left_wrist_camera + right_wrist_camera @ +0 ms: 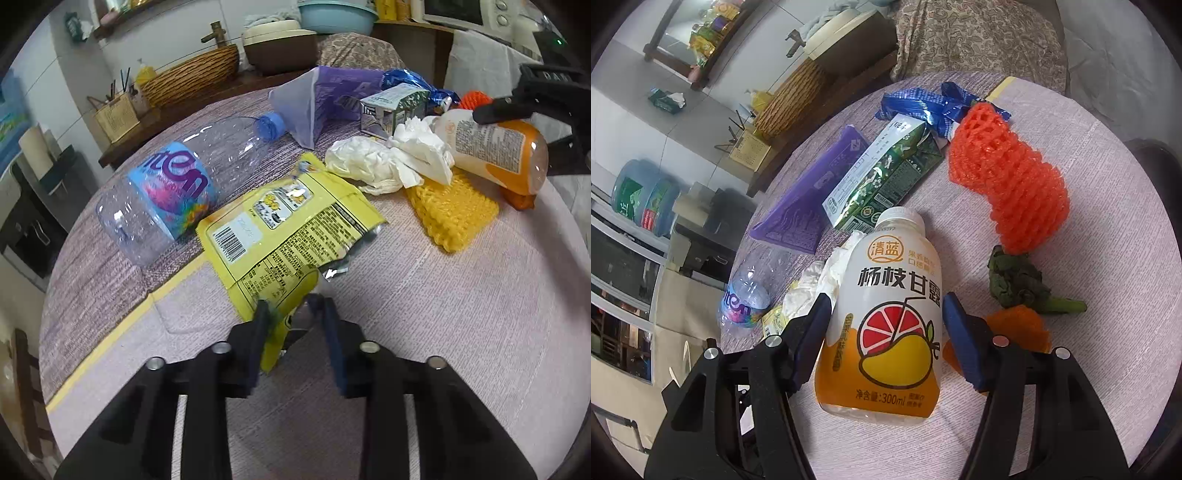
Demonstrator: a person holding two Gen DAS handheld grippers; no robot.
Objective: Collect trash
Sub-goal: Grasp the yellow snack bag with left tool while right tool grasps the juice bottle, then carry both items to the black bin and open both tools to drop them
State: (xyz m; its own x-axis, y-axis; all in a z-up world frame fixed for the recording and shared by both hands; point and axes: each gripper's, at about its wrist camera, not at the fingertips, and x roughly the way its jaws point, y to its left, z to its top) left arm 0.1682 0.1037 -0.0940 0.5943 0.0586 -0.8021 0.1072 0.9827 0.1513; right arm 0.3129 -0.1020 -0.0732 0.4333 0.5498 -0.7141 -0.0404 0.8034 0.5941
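Note:
My left gripper (291,304) is open, its fingers on either side of the near corner of a yellow snack wrapper (291,225) lying flat on the table. A clear plastic bottle (177,181) with a blue label lies to its left. Crumpled white tissue (373,162) and a yellow foam net (452,210) lie behind the wrapper. My right gripper (884,302) is open around a white and orange juice bottle (890,325), one finger on each side, with a small gap on the right. The bottle also shows in the left wrist view (495,151).
On the round cloth-covered table (1089,369) lie an orange foam net (1004,184), a green carton (882,177), a purple bag (812,199), a blue wrapper (923,103), a green vegetable scrap (1019,280) and orange peel (1019,328). A basket (192,77) stands on a side shelf.

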